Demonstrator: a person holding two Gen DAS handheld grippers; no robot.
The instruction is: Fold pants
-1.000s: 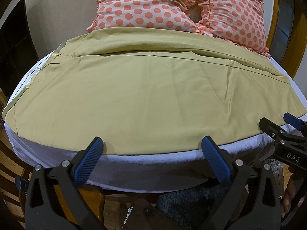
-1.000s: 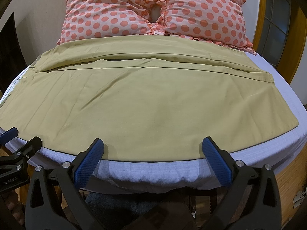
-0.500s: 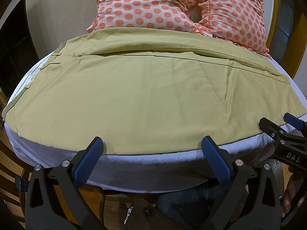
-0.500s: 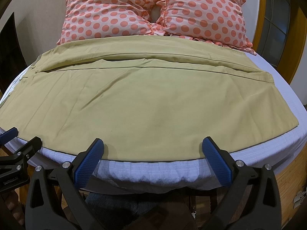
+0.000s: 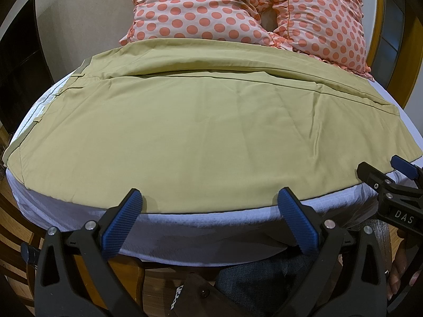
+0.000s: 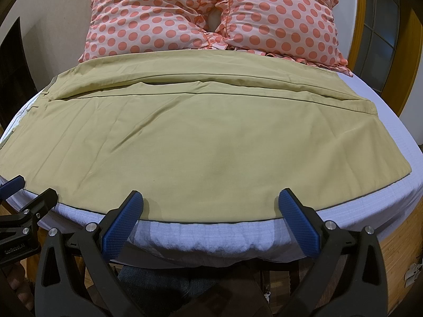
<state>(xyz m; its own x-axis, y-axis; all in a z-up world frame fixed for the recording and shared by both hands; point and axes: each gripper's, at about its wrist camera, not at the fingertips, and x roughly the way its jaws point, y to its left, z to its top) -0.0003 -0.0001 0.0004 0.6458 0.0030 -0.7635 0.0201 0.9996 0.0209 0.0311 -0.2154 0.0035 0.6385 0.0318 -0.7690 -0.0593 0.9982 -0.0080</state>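
Observation:
Khaki pants (image 5: 206, 132) lie flat and spread sideways across the bed, waistband at the left, leg hems at the right; they also show in the right wrist view (image 6: 185, 145). My left gripper (image 5: 210, 200) is open and empty, held at the pants' near edge. My right gripper (image 6: 211, 203) is open and empty, also at the near edge, further right. Each gripper shows at the side of the other's view: the right one (image 5: 391, 177), the left one (image 6: 29, 198).
The pants rest on a white bedsheet (image 6: 211, 240). Two pink polka-dot pillows (image 6: 211, 15) lie at the head of the bed, touching the pants' far edge. A wooden bed frame (image 6: 396, 251) and floor are below; a door stands at the right.

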